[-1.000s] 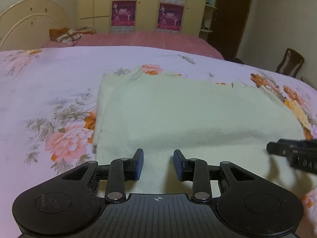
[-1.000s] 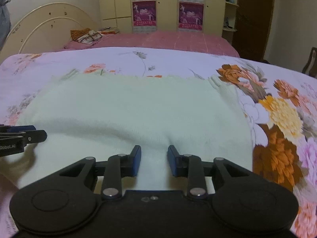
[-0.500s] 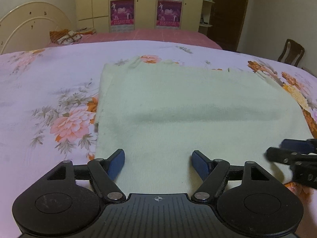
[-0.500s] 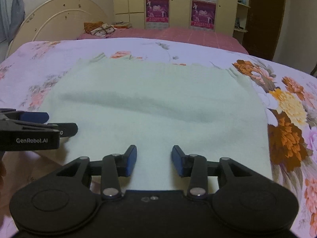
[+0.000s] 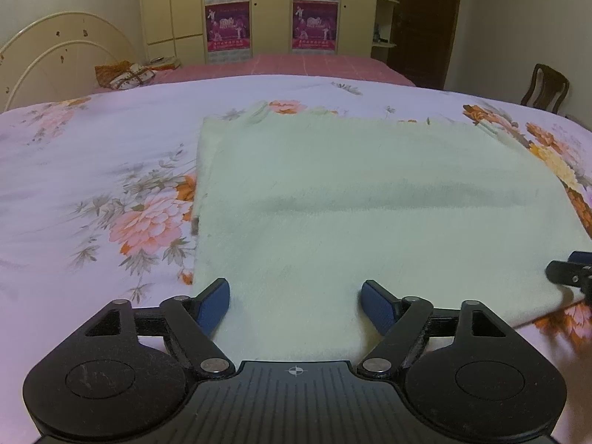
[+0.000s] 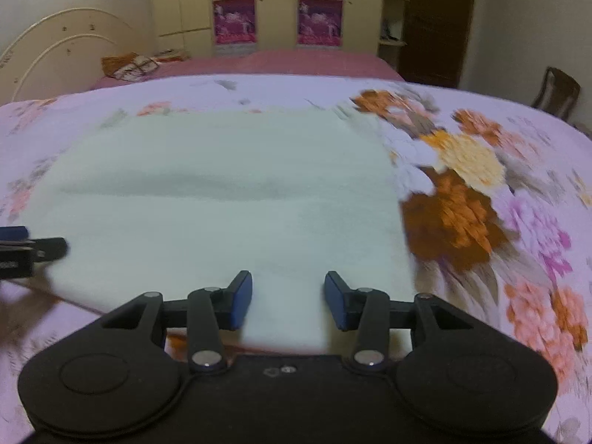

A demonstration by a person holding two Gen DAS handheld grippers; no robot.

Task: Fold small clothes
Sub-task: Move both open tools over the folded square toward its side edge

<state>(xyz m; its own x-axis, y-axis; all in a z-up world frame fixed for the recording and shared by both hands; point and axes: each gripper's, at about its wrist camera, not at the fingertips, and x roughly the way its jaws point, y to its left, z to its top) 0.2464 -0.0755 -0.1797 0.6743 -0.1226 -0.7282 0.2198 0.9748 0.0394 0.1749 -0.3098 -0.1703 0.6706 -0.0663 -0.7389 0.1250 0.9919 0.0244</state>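
Observation:
A pale green folded cloth [image 5: 370,203] lies flat on the floral bedsheet [image 5: 92,170], with a shallow crease across its middle. My left gripper [image 5: 295,301] is open and empty over the cloth's near left part. My right gripper [image 6: 288,298] is open and empty over the cloth [image 6: 222,192] near its near right edge. Each gripper's tip shows in the other's view: the right one at the right edge of the left wrist view [image 5: 571,272], the left one at the left edge of the right wrist view [image 6: 29,249].
A second bed with a pink cover [image 5: 281,66] and a cream headboard [image 5: 63,59] stands behind. A wardrobe with posters [image 5: 273,11] lines the far wall. A wooden chair [image 5: 545,88] is at the right.
Both grippers opened wider and drew back toward the cloth's near edge. The cloth now lies flat, let go, with more of it in view.

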